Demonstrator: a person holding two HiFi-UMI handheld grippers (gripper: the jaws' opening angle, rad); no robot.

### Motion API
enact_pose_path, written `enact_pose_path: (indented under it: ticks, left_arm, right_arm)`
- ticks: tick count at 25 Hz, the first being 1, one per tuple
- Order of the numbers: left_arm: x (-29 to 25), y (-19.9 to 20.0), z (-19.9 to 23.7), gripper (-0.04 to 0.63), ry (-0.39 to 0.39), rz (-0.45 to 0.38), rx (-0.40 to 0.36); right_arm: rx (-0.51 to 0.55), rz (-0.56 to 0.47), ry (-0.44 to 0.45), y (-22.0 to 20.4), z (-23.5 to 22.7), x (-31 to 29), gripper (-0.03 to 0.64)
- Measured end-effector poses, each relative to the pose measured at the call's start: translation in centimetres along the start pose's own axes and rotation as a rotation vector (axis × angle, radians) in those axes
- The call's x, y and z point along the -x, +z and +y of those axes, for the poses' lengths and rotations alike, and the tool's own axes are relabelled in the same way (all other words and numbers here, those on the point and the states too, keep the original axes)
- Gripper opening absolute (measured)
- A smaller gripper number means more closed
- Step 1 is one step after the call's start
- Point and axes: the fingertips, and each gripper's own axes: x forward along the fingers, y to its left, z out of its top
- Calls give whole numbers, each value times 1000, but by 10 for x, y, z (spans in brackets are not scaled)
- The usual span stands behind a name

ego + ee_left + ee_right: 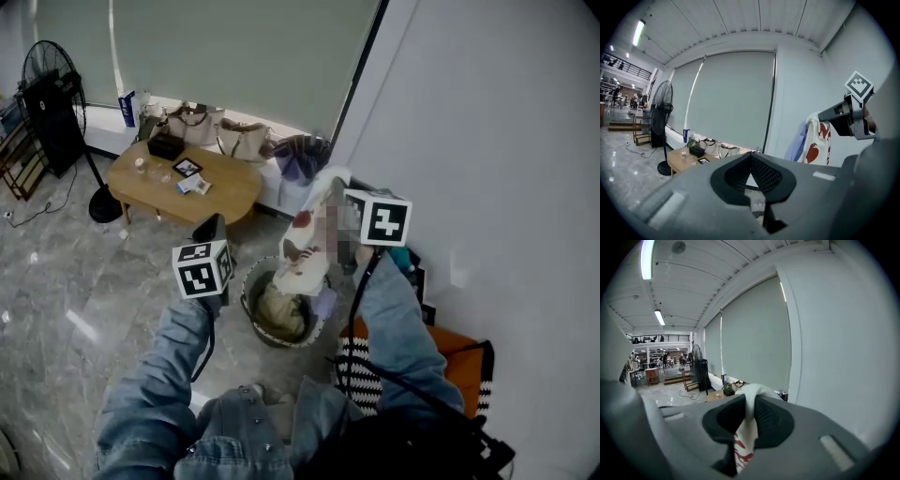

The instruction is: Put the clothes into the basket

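Note:
My right gripper [345, 192] is shut on a white garment with red print [302, 248], which hangs down from the jaws over a round dark basket [251, 281] on the floor. In the right gripper view the white garment [746, 427] is pinched between the closed jaws of my right gripper [749, 401]. A beige cloth [281, 314] lies inside the basket. My left gripper [211, 228] is held left of the basket; in its own view the left gripper [750, 157] has its jaws together with nothing in them. That view also shows the hanging garment [819, 140] at the right.
A low wooden table [230, 183] with small items stands beyond the basket, with bags [242, 139] on the ledge behind it. A standing fan [56, 84] is at the far left. A white wall [497, 141] runs along the right. A striped and orange thing [459, 347] lies by my right side.

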Motion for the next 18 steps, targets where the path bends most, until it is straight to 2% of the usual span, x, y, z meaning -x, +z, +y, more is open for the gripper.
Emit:
enact_pose_path:
  ticks: [11,18]
  left_arm:
    - [3,-61,6,9,36,105,1]
    - [-11,-131,-4,9,13,214,-37]
  right_arm:
    - [-20,199,54,-120,10,-37,46]
    - [-64,366,75,-243,6,-70,46]
